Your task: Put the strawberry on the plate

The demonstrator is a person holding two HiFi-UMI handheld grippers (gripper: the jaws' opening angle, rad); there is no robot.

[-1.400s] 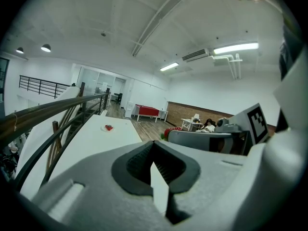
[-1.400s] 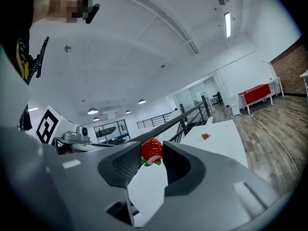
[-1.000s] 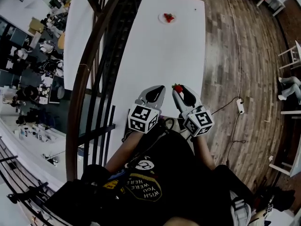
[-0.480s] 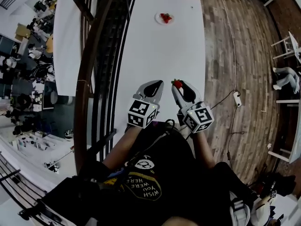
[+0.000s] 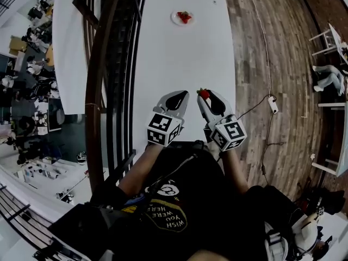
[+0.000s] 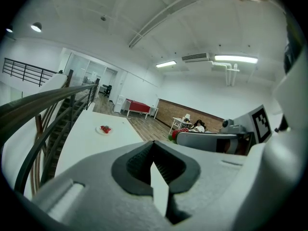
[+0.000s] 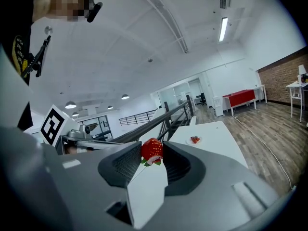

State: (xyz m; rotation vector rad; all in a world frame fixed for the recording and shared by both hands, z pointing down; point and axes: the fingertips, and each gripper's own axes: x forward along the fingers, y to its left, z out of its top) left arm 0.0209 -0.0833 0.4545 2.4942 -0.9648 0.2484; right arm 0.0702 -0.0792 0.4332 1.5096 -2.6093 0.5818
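A red strawberry (image 7: 152, 150) with green leaves sits at the jaw tips of my right gripper (image 7: 152, 154), which is shut on it. In the head view that gripper (image 5: 205, 94) hovers over the near end of the long white table (image 5: 179, 58), the strawberry (image 5: 204, 94) at its tip. A small white plate (image 5: 183, 18) lies at the table's far end with another red strawberry on it; the same plate (image 7: 195, 139) shows in the right gripper view and, smaller, the plate (image 6: 104, 129) in the left gripper view. My left gripper (image 5: 178, 95) stands beside the right one, shut and holding nothing.
A dark stair railing (image 5: 95, 91) runs along the table's left side. Wooden floor lies to the right, with a cable and a power strip (image 5: 272, 105). White chairs (image 5: 326, 37) stand at the far right. A red table (image 7: 240, 97) stands far off.
Both grippers sit slightly higher in the head view and the plate has drifted left. The strawberry stays gripped in the right gripper.
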